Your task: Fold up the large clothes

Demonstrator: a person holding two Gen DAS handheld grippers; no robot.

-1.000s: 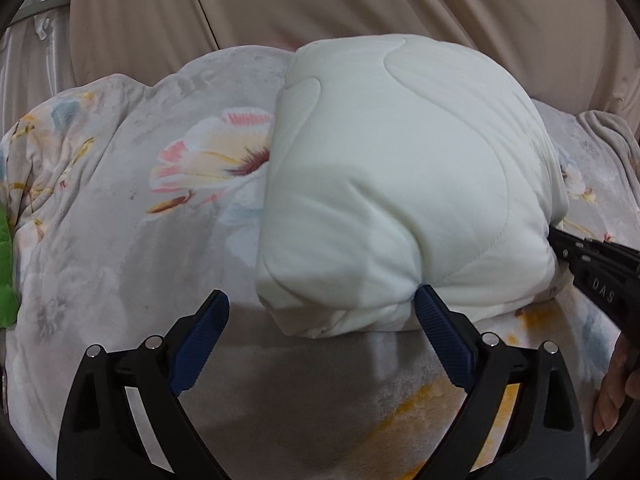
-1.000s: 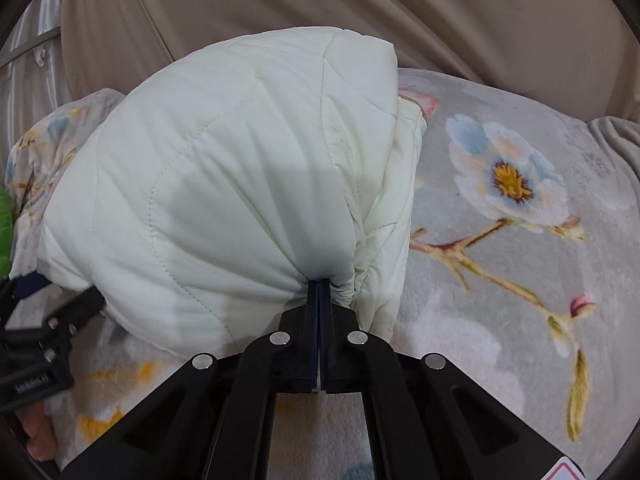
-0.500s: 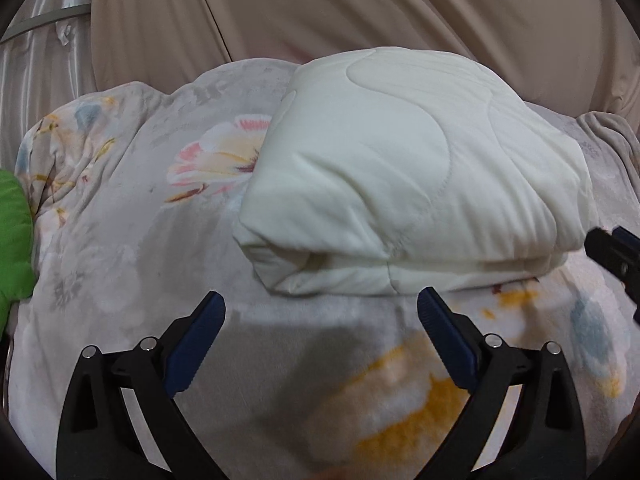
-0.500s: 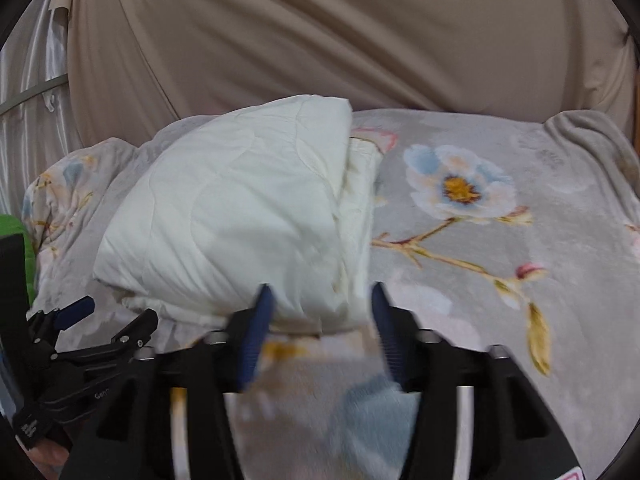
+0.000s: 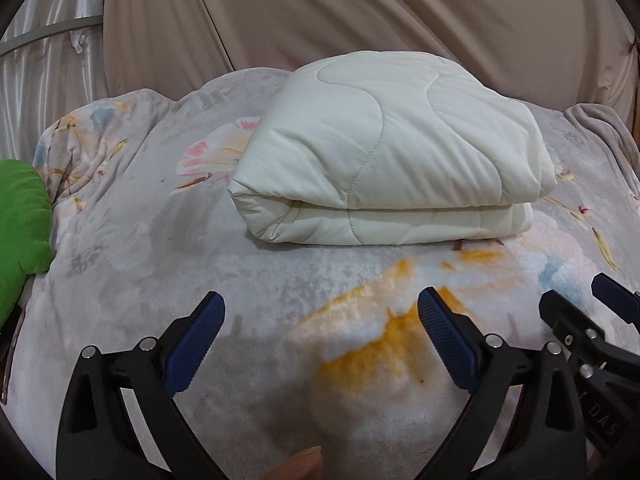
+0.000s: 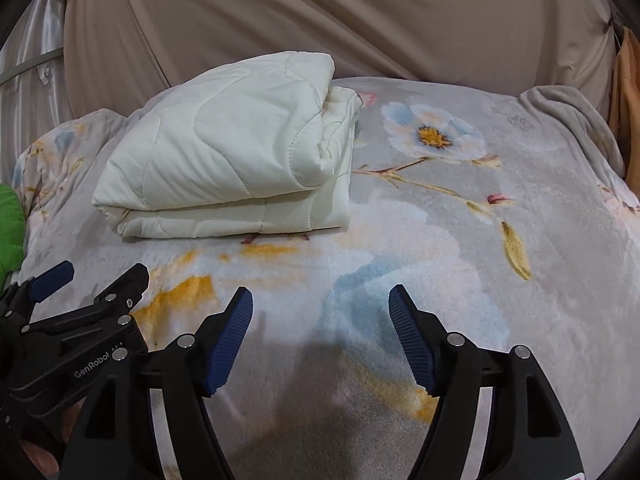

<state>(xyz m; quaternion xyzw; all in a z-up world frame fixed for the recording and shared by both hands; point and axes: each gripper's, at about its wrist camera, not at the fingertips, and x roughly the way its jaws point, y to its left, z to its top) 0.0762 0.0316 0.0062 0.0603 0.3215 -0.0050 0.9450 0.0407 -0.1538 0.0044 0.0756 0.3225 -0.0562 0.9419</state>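
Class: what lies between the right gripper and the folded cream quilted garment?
Only bare floral grey plush blanket, seen in the right wrist view, separates the open right gripper from the garment.

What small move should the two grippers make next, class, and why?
Probably draw both away and stop: the cream quilted garment lies folded in a neat stack on the floral blanket, and the left gripper and right gripper are open, holding nothing.

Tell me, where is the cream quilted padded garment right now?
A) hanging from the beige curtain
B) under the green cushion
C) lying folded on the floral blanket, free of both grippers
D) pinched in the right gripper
C: the cream quilted garment lies folded on the floral blanket, while the left gripper and right gripper stand open short of it.
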